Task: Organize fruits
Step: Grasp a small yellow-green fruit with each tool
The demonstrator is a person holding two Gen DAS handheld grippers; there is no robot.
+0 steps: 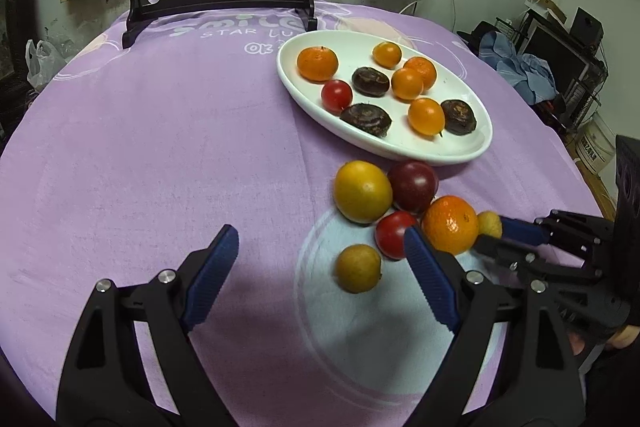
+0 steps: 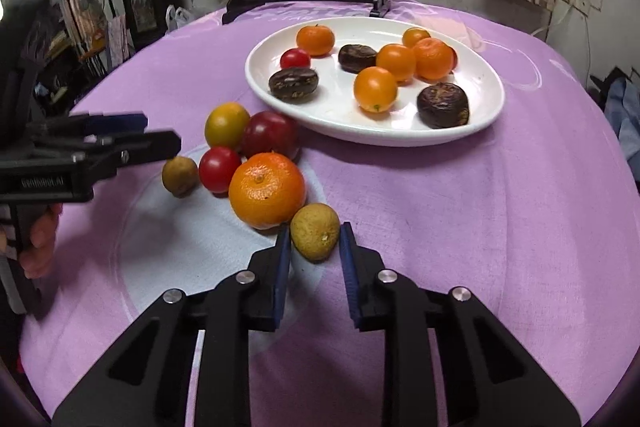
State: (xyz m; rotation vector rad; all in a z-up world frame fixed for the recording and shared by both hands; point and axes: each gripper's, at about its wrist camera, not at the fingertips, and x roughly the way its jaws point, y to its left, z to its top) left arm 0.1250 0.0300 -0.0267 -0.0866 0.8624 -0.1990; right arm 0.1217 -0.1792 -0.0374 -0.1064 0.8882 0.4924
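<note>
Target fruit: small yellow-brown fruit (image 2: 315,231) on the counter (image 2: 480,227), touching the loose orange (image 2: 267,190).
Right hand-held gripper (image 2: 313,241): fingers bracket it, not visibly pinching, likely lining up a pick.
Left hand-held gripper (image 1: 320,255): wide open, empty.
Loose fruits: six.
White plate (image 2: 490,107): nine pieces, apparently the collecting spot.

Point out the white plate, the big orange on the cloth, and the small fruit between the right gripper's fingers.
white plate (image 2: 486,107): right wrist view, bare right rim.
big orange (image 2: 267,190): right wrist view, middle of peel.
small fruit (image 2: 315,231): right wrist view, centre of skin.
</note>
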